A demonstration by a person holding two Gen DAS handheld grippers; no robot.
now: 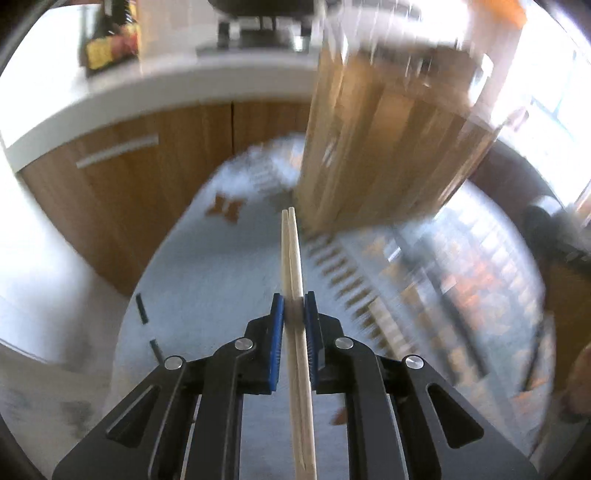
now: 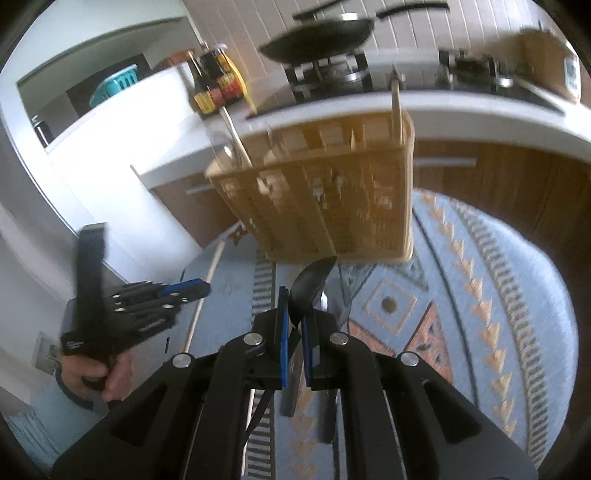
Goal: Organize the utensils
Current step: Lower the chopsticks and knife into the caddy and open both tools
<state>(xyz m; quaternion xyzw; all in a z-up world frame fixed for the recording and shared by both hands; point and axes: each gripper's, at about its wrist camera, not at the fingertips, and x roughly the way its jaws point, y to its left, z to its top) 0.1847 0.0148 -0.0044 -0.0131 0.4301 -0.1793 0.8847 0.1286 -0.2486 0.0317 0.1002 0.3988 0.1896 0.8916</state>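
In the left wrist view my left gripper (image 1: 294,306) is shut on a pair of pale wooden chopsticks (image 1: 291,254). Their tips point at the blurred bamboo utensil holder (image 1: 388,140) just ahead. The right wrist view shows my right gripper (image 2: 295,314) shut on a black spoon (image 2: 312,284), bowl forward, short of the bamboo utensil holder (image 2: 325,199). Wooden sticks (image 2: 396,110) stand in that holder. At the left of that view a hand (image 2: 110,373) holds the left gripper (image 2: 195,288), with the chopsticks (image 2: 214,264) through its fingers.
A round table carries a blue patterned cloth (image 2: 480,295). Dark utensils (image 2: 291,391) lie on it under my right gripper. Behind stand wooden cabinets (image 1: 129,192) and a white counter with sauce bottles (image 2: 210,85), a stove and a black wok (image 2: 321,33).
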